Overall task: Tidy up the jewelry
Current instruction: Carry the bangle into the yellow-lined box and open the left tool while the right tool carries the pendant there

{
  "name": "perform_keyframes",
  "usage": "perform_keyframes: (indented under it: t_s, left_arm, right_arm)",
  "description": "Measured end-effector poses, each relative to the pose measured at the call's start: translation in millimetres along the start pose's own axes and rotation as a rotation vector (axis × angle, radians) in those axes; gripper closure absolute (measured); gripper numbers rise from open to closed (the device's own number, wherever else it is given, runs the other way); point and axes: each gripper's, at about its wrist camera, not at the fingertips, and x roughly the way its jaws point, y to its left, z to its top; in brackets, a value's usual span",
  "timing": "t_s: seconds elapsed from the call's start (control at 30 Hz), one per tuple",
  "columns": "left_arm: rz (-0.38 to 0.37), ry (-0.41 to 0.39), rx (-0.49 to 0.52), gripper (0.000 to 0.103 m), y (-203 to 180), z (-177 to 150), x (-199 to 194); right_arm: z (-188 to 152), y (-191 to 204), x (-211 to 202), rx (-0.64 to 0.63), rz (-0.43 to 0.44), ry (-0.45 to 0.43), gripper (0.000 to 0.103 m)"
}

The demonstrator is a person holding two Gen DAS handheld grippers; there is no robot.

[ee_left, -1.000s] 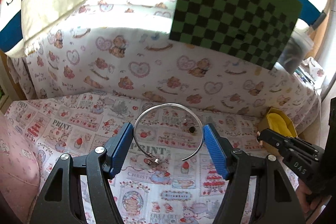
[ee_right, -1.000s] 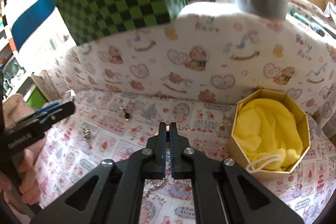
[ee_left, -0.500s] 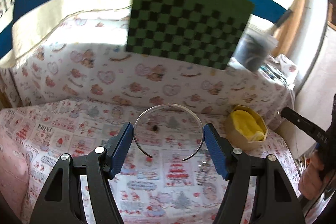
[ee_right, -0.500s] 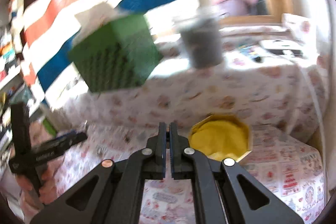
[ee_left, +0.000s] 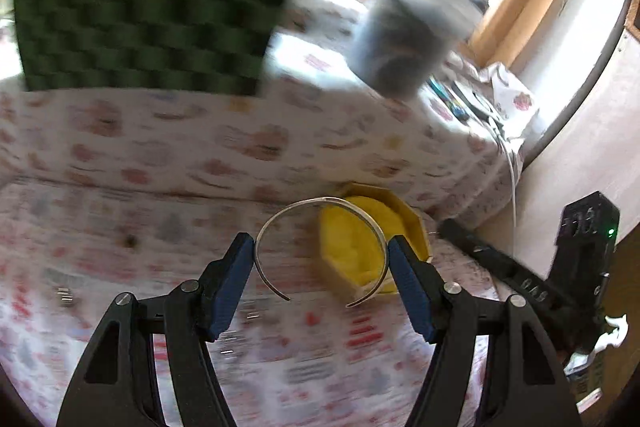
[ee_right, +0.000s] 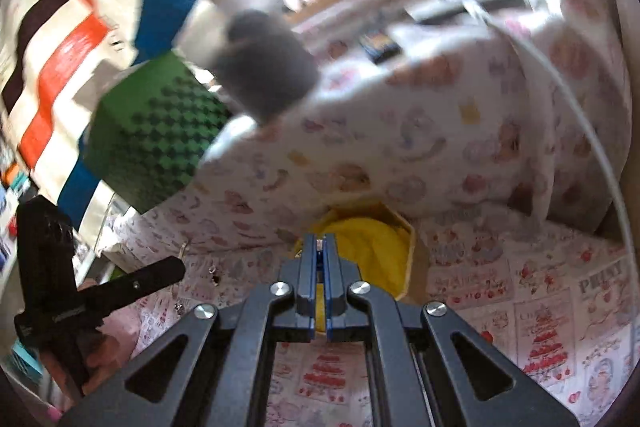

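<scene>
My left gripper (ee_left: 321,259) jaws pinch the silver bangle (ee_left: 320,247) at lower centre, in front of the yellow-lined box (ee_left: 404,223), while my right gripper (ee_right: 319,259) jaws press together, box (ee_right: 372,243) just behind them.

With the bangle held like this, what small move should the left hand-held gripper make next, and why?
Probably carry it a little further forward over the gold box and lower it. The left hand-held gripper grips the silver bangle, which only partly overlaps the box's yellow cloth.
</scene>
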Motion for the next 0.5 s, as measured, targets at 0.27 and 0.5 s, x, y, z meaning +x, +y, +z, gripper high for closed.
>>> perform_keyframes:
  t_s: [0.27,0.5]
  left_arm:
    - [0.032,0.068,0.018,0.036,-33.2,7.8,52.7]
    - [0.002,0.085,0.038,0.035,-47.5,5.3,67.8]
  right_arm:
    - [5.1,-28.2,16.3,0.104,0.078,0.055,0.099]
    - [13.5,-44.9,-10.1,0.149,0.025,-0.034,0.099]
